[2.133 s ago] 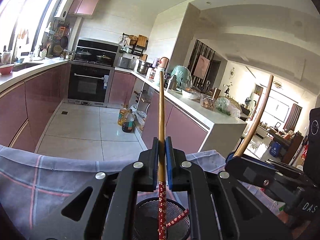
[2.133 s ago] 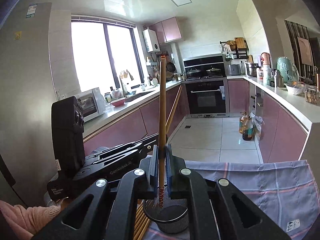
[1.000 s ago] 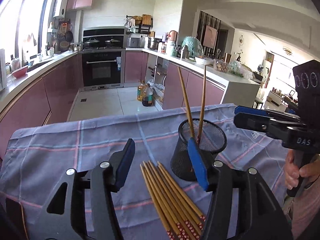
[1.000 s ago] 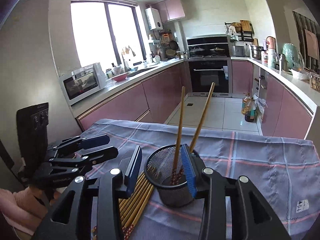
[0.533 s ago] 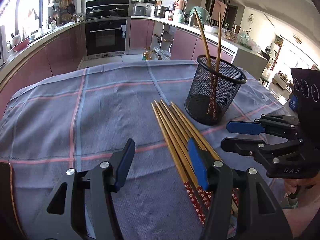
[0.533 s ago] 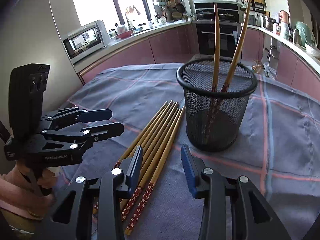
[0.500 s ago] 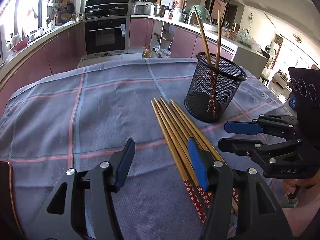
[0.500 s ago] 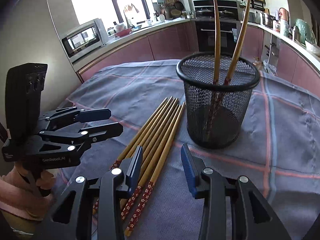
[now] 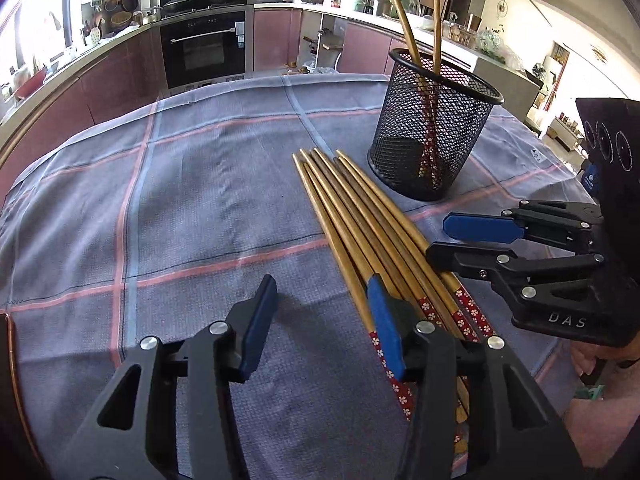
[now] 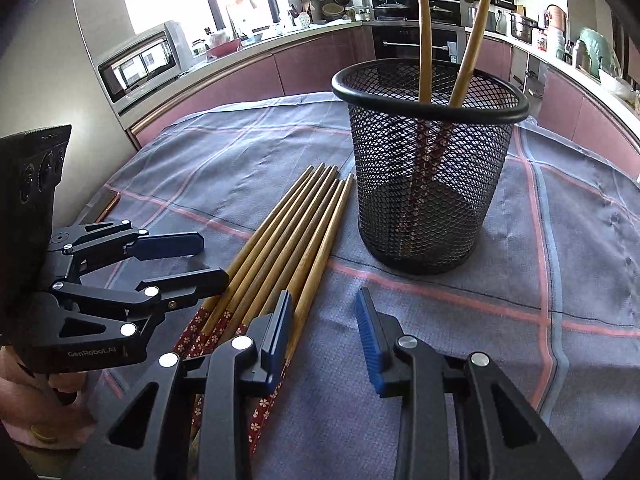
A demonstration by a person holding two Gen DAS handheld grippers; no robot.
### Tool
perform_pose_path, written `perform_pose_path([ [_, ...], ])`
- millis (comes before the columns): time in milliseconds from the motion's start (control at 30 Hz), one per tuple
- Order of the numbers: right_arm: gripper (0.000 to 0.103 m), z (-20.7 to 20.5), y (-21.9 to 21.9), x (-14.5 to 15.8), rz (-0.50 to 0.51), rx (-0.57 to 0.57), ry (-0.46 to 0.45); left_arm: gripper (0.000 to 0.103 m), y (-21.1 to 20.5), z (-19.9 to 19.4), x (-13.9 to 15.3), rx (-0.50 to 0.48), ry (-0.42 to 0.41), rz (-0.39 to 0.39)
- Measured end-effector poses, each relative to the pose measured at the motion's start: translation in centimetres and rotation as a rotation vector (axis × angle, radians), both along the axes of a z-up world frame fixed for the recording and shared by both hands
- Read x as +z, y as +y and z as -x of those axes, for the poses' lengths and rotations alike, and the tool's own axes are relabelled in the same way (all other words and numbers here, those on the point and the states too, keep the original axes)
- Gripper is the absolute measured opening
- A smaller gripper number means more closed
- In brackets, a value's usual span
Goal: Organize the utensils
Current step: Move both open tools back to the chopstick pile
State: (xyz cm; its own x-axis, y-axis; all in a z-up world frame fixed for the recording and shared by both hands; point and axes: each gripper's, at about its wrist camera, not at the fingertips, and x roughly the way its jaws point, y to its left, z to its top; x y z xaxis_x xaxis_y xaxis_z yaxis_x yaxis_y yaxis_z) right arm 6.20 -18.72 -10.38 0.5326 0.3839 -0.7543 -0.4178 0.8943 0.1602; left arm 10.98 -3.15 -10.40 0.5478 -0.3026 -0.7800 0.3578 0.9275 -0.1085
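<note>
A black mesh cup [image 9: 434, 136] [image 10: 430, 164] stands on the blue plaid cloth [image 9: 180, 184] [image 10: 580, 264] with two wooden chopsticks [image 9: 404, 28] [image 10: 424, 28] upright in it. Several more chopsticks [image 9: 360, 220] [image 10: 292, 240] with red flowered ends lie side by side next to the cup. My left gripper [image 9: 322, 312] is open and low over the cloth, its right finger at the leftmost chopstick. My right gripper [image 10: 324, 320] is open and low, its left finger at the rightmost chopstick. Each gripper shows in the other's view, the right [image 9: 464, 240] and the left [image 10: 208, 258].
The cloth covers a table in a kitchen. Pink cabinets, an oven [image 9: 204, 50] and a microwave [image 10: 140, 66] stand well behind. The person's hands hold the gripper handles at the near edge.
Both grippers let go of chopsticks into the cup, opened, and came down toward the near ends of the lying chopsticks. In the last half second they moved slightly closer.
</note>
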Motion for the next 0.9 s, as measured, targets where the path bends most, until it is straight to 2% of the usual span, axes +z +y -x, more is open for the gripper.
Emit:
perform_pose_path([
  [467,0.026,-0.7,1.1,-0.1,0.058,-0.01,0.001,0.04,-0.6,-0.3,-0.1,-0.016,0.001,-0.041],
  [633,0.024,-1.4,1.8,-0.1,0.078,-0.012,-0.011,0.035,-0.7,-1.3,-0.2,-0.005,0.006,-0.046],
  [767,0.021,-1.7,1.8,-0.2,0.067,-0.021,-0.01,0.029,-0.9,-1.8,-0.1,0.0,0.009,-0.042],
  [833,0.013,-1.8,1.7,-0.2,0.052,-0.022,-0.004,0.022,-0.9,-1.9,-0.1,0.003,0.011,-0.035],
  [900,0.009,-1.8,1.6,-0.2,0.038,-0.027,0.001,0.012,-0.9,-2.0,-0.1,0.009,0.018,-0.021],
])
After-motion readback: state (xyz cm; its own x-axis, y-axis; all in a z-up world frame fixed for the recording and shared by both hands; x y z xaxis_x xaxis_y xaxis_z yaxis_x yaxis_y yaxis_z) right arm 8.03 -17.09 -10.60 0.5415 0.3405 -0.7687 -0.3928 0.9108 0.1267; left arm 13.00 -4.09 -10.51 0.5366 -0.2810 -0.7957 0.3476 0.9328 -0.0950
